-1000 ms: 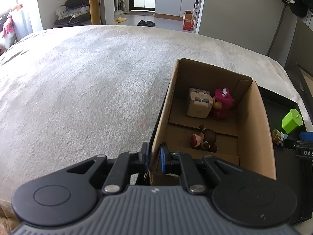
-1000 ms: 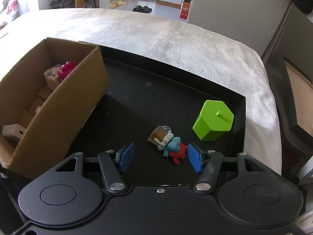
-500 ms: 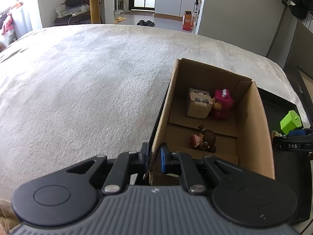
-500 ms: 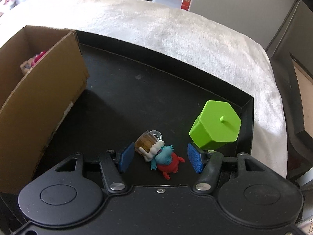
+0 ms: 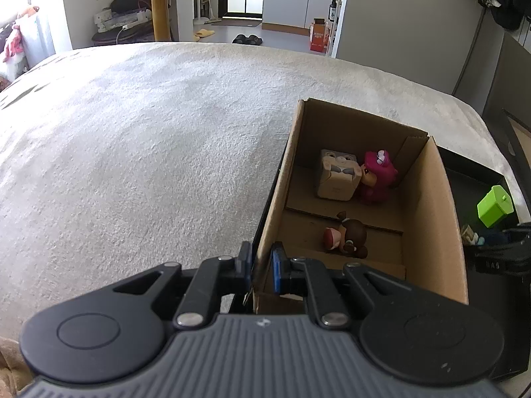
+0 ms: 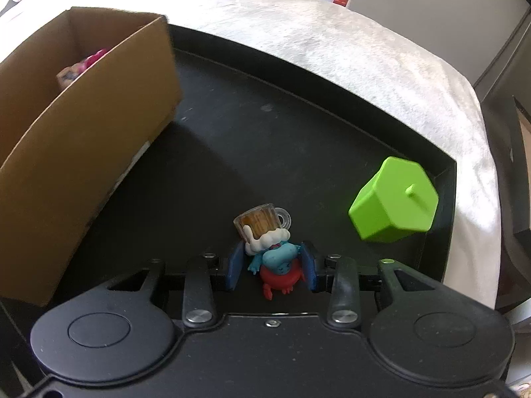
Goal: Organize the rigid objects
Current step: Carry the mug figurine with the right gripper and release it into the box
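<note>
with the right gripper (image 6: 272, 267) jaws clamped on the small blue-and-red toy figure (image 6: 278, 262) near the black tray's (image 6: 332, 126) front edge, lift straight, clearing the brown cardboard box (image 5: 428, 219) wall the left gripper (image 5: 262, 263) pinches

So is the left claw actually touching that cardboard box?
Touching. The left wrist view shows the left claw pinching the cardboard box wall between its blue pads.

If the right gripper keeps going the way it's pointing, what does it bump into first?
The right gripper is already shut on the blue-and-red toy. Straight on, that toy's mug end would probably meet the black tray floor first; depth is unclear.
</note>
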`<state>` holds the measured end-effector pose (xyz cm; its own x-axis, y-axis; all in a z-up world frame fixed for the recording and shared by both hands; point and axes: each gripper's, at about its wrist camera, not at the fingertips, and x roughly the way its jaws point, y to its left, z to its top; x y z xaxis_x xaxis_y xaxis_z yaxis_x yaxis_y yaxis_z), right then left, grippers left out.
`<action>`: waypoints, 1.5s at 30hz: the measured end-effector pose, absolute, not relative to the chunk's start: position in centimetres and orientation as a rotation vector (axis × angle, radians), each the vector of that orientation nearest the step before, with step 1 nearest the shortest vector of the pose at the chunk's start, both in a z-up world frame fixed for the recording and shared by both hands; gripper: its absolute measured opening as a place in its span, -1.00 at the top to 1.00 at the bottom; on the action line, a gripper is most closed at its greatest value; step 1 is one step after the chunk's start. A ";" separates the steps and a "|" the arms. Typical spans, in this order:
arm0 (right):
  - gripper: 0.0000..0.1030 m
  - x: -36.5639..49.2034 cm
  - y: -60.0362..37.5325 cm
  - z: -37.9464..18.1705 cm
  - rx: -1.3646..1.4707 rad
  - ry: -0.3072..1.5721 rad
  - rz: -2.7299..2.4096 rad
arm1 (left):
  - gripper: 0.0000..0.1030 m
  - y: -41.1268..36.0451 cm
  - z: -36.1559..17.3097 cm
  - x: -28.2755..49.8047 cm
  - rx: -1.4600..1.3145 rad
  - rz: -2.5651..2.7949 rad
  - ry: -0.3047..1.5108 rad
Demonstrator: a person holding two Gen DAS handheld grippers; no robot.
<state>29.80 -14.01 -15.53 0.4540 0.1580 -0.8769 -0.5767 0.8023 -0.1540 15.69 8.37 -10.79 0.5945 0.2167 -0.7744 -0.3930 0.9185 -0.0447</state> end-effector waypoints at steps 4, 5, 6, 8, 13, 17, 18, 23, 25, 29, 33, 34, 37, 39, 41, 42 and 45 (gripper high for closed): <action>0.29 28.8 -14.1 -15.5 -0.474 1.007 0.473 | 0.78 8.3 -10.8 15.7 -0.217 0.358 0.865; 0.29 28.6 -14.0 -15.5 -0.475 1.010 0.476 | 0.78 8.4 -10.8 15.6 -0.217 0.358 0.865; 0.29 28.1 -13.9 -15.6 -0.478 1.011 0.479 | 0.78 8.4 -10.8 15.6 -0.218 0.357 0.864; 0.29 27.6 -13.8 -15.5 -0.485 1.012 0.480 | 0.79 8.5 -10.8 15.6 -0.221 0.356 0.864; 0.29 26.5 -13.5 -15.3 -0.493 1.005 0.486 | 0.79 8.5 -10.7 15.6 -0.222 0.355 0.863; 0.29 25.4 -13.0 -14.2 -0.495 0.977 0.480 | 0.79 8.5 -10.7 15.7 -0.225 0.353 0.862; 0.29 25.5 -12.9 -13.8 -0.492 0.971 0.480 | 0.79 8.5 -10.7 15.7 -0.227 0.352 0.862; 0.29 25.2 -12.0 -11.5 -0.496 0.924 0.498 | 0.79 8.6 -10.7 15.7 -0.229 0.351 0.861; 0.29 25.0 -11.5 -10.5 -0.497 0.900 0.509 | 0.79 8.6 -10.8 15.7 -0.232 0.350 0.860; 0.29 25.3 -10.8 -9.2 -0.492 0.872 0.533 | 0.79 8.7 -10.8 15.6 -0.238 0.348 0.859; 0.29 25.2 -9.5 -7.8 -0.497 0.847 0.553 | 0.79 8.9 -10.9 15.6 -0.253 0.345 0.863; 0.29 25.0 -9.1 -7.4 -0.500 0.836 0.558 | 0.79 8.9 -10.9 15.7 -0.254 0.344 0.862; 0.29 24.4 -8.2 -6.1 -0.510 0.806 0.568 | 0.79 8.9 -10.9 15.6 -0.257 0.343 0.861; 0.29 24.5 -7.8 -5.6 -0.513 0.790 0.571 | 0.79 8.9 -10.9 15.6 -0.259 0.342 0.860; 0.29 24.5 -7.5 -5.0 -0.509 0.775 0.573 | 0.79 9.0 -10.9 15.6 -0.262 0.341 0.860; 0.29 24.6 -7.3 -4.8 -0.505 0.767 0.575 | 0.79 9.0 -10.9 15.6 -0.263 0.340 0.860; 0.29 24.6 -6.6 -4.3 -0.493 0.748 0.588 | 0.79 8.9 -10.9 15.6 -0.260 0.341 0.860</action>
